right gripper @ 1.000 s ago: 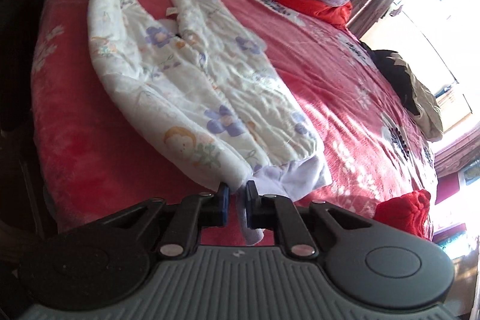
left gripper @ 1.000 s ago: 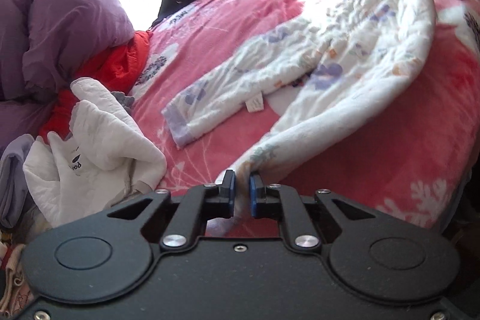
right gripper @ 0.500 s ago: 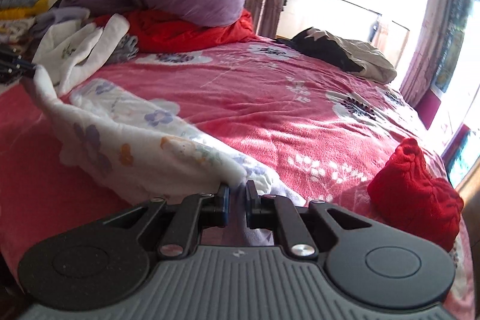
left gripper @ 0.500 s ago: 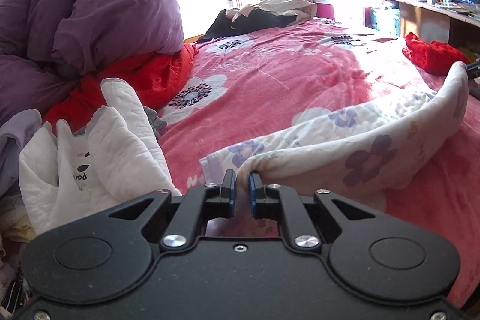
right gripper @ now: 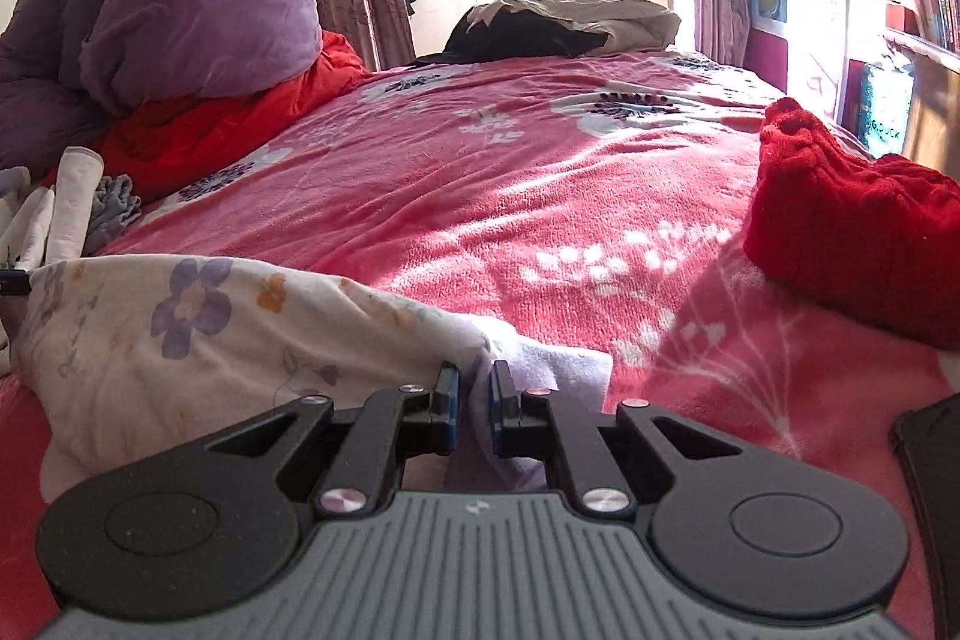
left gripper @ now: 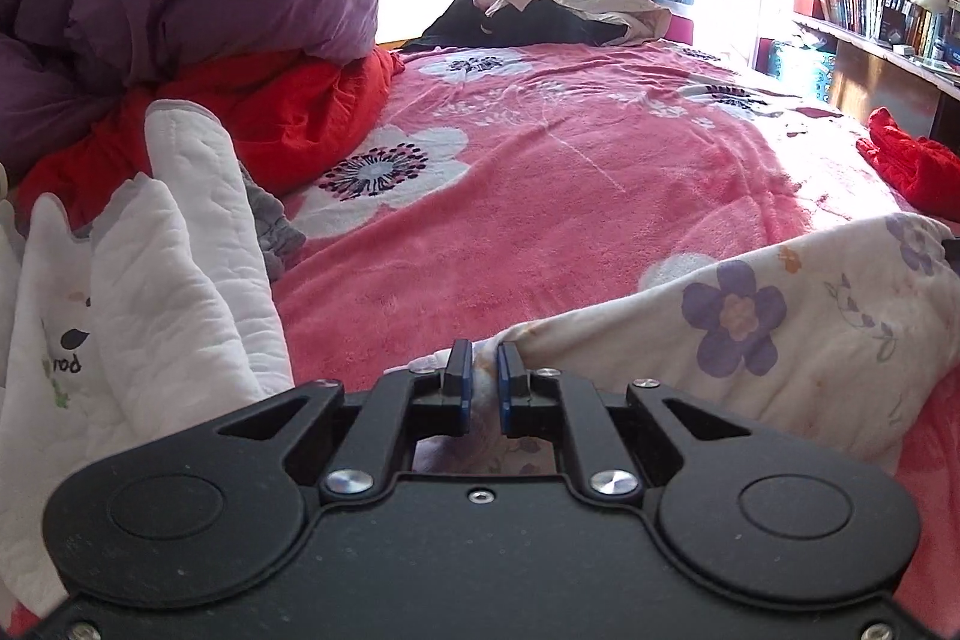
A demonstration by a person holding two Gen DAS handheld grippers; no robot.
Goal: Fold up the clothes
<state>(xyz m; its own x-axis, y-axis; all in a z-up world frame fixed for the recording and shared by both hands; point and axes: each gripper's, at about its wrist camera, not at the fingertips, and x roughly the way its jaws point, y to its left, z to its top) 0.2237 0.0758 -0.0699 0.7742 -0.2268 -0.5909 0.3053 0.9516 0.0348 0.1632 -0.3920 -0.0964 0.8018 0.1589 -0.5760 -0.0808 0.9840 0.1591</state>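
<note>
Cloth of the floral garment [left gripper: 750, 334] bunches, pinched in both claws.

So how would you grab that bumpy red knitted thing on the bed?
Take the red knitted garment by its raised left hump, which stands up from the pink flowered blanket and gives a fold to pinch. Come from above and the near side, where the blanket is bare. Both claws are busy now, each pinching the white flowered garment.

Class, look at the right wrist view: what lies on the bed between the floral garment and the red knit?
Only bare pink blanket lies between the floral garment and the red knit, as the right wrist view shows.
</note>
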